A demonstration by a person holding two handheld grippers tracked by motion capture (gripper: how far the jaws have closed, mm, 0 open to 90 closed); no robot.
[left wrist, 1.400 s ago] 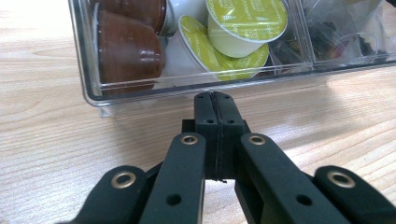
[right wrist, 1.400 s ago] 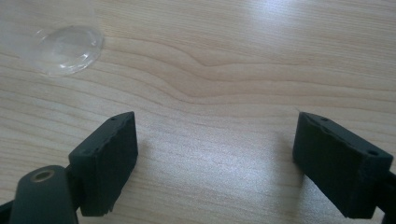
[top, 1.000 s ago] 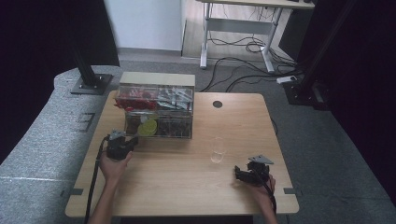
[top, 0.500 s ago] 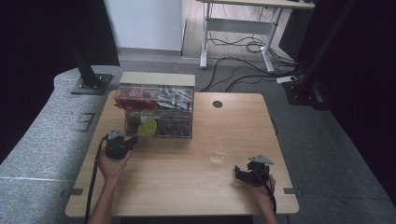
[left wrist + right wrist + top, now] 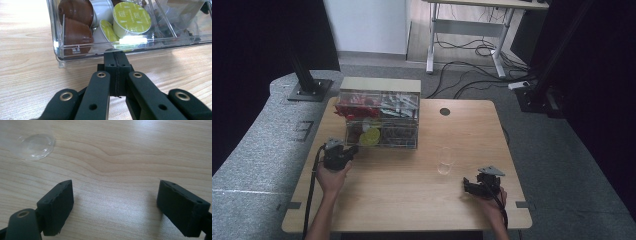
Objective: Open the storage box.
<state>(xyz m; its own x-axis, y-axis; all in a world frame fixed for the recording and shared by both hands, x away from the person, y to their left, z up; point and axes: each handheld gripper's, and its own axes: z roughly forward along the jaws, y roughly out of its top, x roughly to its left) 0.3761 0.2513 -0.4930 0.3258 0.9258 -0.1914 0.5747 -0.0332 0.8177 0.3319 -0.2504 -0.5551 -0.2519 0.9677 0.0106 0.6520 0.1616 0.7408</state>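
A clear plastic organiser box (image 5: 379,120) stands at the back left of the wooden table (image 5: 412,195); up close the box (image 5: 130,45) holds brown, white and lime-lidded coffee capsules (image 5: 131,18). My left gripper (image 5: 343,152) rests on the table just in front of the box's left corner, and in the left gripper view the left gripper (image 5: 117,60) has its jaws pressed together on nothing, tips almost at the box's base. A clear empty glass (image 5: 444,161) stands mid-table. My right gripper (image 5: 469,186) lies near the front right; the right gripper (image 5: 113,207) is open over bare wood, the glass (image 5: 33,142) ahead to its left.
A round cable hole (image 5: 445,111) sits at the table's back edge. Grey carpet surrounds the table, with a black stand base (image 5: 309,90) at the back left and desk legs with cables (image 5: 472,47) beyond.
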